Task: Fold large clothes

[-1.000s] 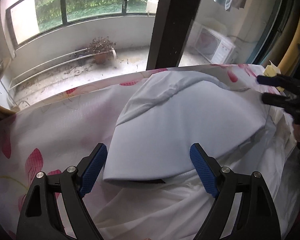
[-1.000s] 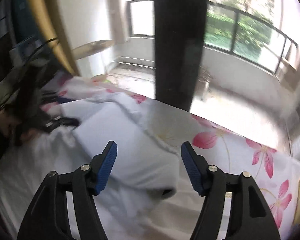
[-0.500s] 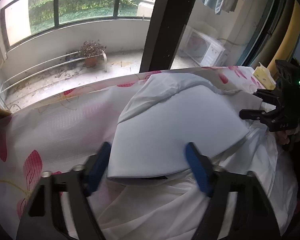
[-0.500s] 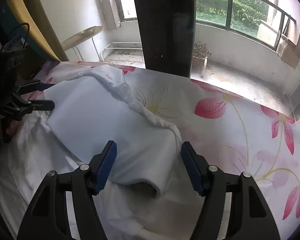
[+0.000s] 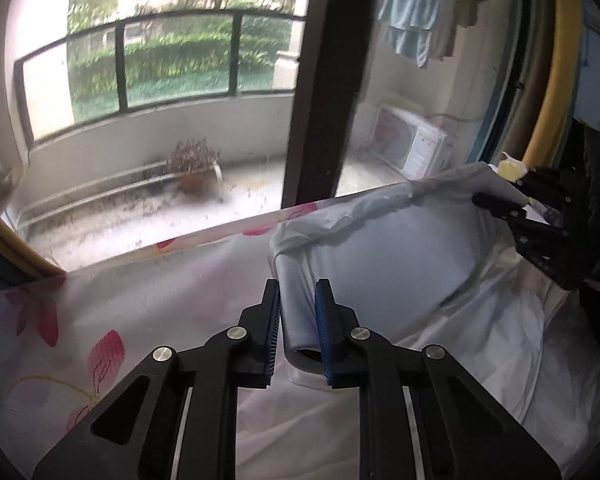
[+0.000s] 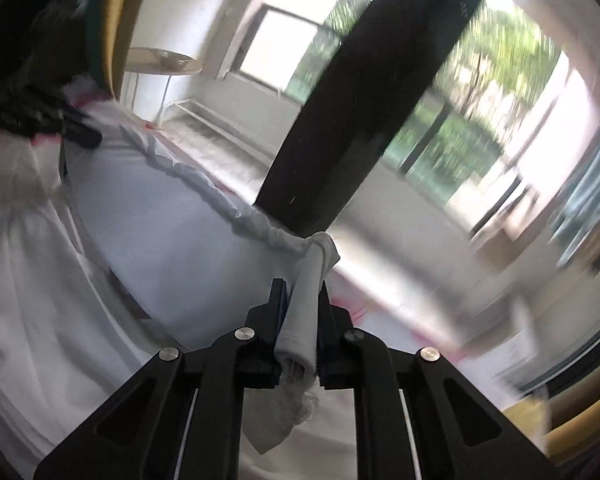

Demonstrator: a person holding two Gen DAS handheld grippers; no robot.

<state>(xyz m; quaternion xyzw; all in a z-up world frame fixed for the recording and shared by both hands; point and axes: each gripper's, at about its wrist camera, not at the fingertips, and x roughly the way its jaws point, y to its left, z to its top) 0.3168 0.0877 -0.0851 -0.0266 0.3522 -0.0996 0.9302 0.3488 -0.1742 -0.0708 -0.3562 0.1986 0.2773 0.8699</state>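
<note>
In the left wrist view the left gripper is sitting at lower centre, its jaws closing narrowly on a rolled edge of the pale blue garment, with the blue pads pressing the cloth from both sides. The garment is stretching from there up toward the right edge of the frame, where the right gripper is pinching its far corner. It is lying over white cloth on a floral sheet (pink petals on white) that is filling the lower left. Behind, a dark window post is rising through the upper middle, and a potted plant is standing on the balcony floor at centre left.

The right wrist view is blurring heavily. Here the right gripper is closing at lower centre on a bunched fold of the same garment, which is running up to the left, where the left gripper is gripping the other end.
</note>
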